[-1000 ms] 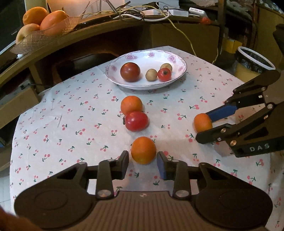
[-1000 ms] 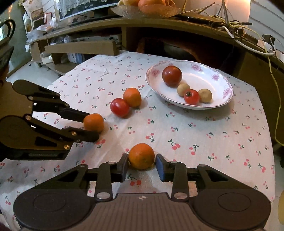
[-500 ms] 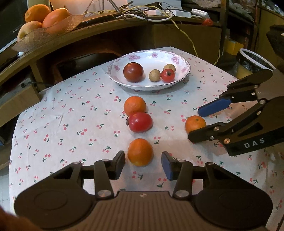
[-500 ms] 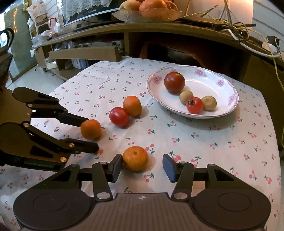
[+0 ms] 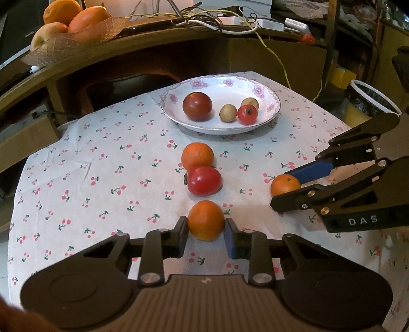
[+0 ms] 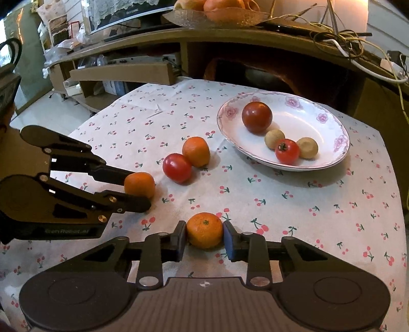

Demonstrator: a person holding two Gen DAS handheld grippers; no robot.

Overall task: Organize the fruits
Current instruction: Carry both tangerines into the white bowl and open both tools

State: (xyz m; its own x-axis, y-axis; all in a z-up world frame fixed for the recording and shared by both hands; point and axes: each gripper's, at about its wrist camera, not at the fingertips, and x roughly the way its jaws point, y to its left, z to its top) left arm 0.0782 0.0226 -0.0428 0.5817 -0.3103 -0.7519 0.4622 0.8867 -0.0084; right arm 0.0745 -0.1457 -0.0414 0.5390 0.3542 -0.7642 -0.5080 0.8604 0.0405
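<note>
Clearly, both grippers had fruit between their jaws. The left gripper (image 5: 206, 233) had its jaws drawn in against the two sides of an orange (image 5: 206, 220) that sat on the cherry-print tablecloth (image 5: 102, 178) covering the desk. The right gripper (image 6: 204, 238) had its blue-padded jaws pressed likewise on a mandarin (image 6: 204, 230), its green stem scar turned up, also resting on the cloth.

Straight ahead of the left jaws lay a red tomato (image 5: 204, 180), and touching it just beyond was a second orange (image 5: 197, 156). Farther on along the same line stood a white plate with pink flowers on its rim (image 5: 260, 90), holding a large dark red tomato (image 5: 197, 106), a small red tomato (image 5: 247, 114) and two small tan fruits (image 5: 228, 113), one beside the small tomato and one partly behind it. From the right jaws the plate lay ahead and to the right, the tomato and orange pair ahead and to the left.

In the left wrist view the right gripper's body showed the white letters "DAS" (image 5: 363, 221). In the right wrist view the left gripper's body carried pale lettering (image 6: 67, 231) too faint to read for certain.

Beyond the desk, on a wooden shelf (image 5: 153, 33), a glass dish (image 5: 58, 43) held more oranges, next to a tangle of cables (image 5: 217, 18).
</note>
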